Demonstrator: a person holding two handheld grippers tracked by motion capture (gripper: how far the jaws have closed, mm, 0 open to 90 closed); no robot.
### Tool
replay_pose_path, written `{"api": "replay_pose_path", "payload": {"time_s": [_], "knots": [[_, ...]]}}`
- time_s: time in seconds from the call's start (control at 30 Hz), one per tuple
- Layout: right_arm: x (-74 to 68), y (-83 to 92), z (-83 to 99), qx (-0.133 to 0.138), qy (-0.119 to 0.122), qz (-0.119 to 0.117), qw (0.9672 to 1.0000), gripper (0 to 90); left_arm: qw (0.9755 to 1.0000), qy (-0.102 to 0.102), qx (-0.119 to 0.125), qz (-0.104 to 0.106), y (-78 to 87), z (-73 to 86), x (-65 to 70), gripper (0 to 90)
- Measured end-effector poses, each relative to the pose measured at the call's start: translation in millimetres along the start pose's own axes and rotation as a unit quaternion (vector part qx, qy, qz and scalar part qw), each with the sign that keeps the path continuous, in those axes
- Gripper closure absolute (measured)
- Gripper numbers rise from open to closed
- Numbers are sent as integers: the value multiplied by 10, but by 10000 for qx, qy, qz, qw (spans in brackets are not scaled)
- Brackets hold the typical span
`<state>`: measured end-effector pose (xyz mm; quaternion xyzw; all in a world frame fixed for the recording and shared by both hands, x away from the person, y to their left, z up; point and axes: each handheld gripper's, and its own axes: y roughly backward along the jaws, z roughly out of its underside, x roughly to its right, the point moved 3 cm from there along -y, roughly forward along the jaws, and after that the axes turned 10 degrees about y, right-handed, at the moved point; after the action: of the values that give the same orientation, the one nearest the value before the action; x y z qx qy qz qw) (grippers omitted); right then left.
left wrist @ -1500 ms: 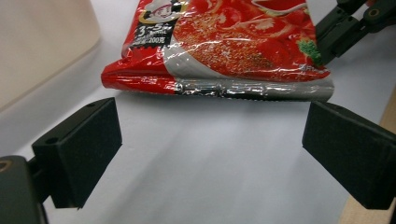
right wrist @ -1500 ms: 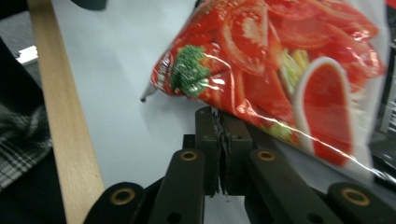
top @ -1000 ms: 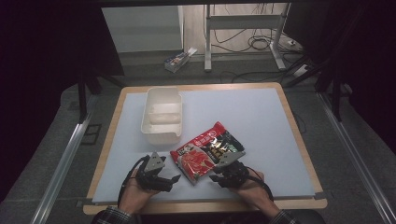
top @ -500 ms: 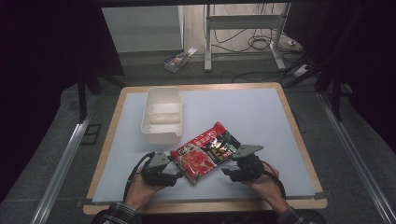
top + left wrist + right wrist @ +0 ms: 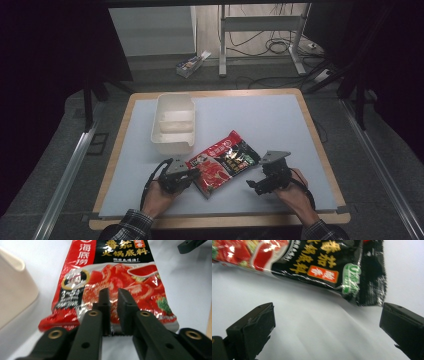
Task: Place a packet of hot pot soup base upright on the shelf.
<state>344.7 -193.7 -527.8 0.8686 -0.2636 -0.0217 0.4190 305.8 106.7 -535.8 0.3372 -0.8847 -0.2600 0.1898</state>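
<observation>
A red and black sauce packet (image 5: 223,161) lies slantwise on the pale table mat, near the front. My left gripper (image 5: 192,174) is at the packet's near left end. In the left gripper view its jaws (image 5: 114,305) stand almost together over the packet (image 5: 112,277), pinching its serrated lower edge. My right gripper (image 5: 253,184) hovers just right of the packet, apart from it. Seen from the right gripper view, the gripper (image 5: 327,313) is wide open over bare mat, with the packet's black end (image 5: 329,262) ahead of it.
A white two-compartment tub (image 5: 174,125) stands behind the packet at the left, and its wall (image 5: 12,290) lies close to my left gripper. The mat sits on a wood-edged board (image 5: 322,150). A small box (image 5: 190,63) and cables (image 5: 280,46) lie on the floor beyond.
My right gripper has opened, come off the packet's right edge and drawn a little to the right. The left gripper stays at the packet's near end.
</observation>
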Motion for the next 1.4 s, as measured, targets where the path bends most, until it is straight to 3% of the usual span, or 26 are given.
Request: {"api": "replay_pose_path", "payload": {"time_s": [0.33, 0.47, 0.6, 0.8, 1.2, 1.27, 1.4], "knots": [[51, 49, 29, 5, -39, 131, 9999, 0, 9995, 34, -314, 32, -155, 58, -3, 900], [53, 59, 41, -8, -36, 116, 9999, 0, 9995, 138, -282, 81, -167, 95, -20, 900], [70, 92, 55, 11, -63, 125, 9999, 0, 9995, -4, -296, -77, -158, 125, 15, 900], [72, 135, 60, 55, -79, 133, 9999, 0, 9994, 65, -328, -3, -121, 178, -4, 900], [-22, 122, -52, 259, 5, -118, 9996, 0, 9988, 309, -342, 134, -82, 253, -34, 900], [-48, 122, -124, 371, -84, -290, 9989, 0, 9987, 321, -358, 151, -84, 259, -41, 900], [-74, 131, -275, 480, -94, -303, 9983, 0, 9986, 335, -371, 171, -86, 262, -49, 900]]}}
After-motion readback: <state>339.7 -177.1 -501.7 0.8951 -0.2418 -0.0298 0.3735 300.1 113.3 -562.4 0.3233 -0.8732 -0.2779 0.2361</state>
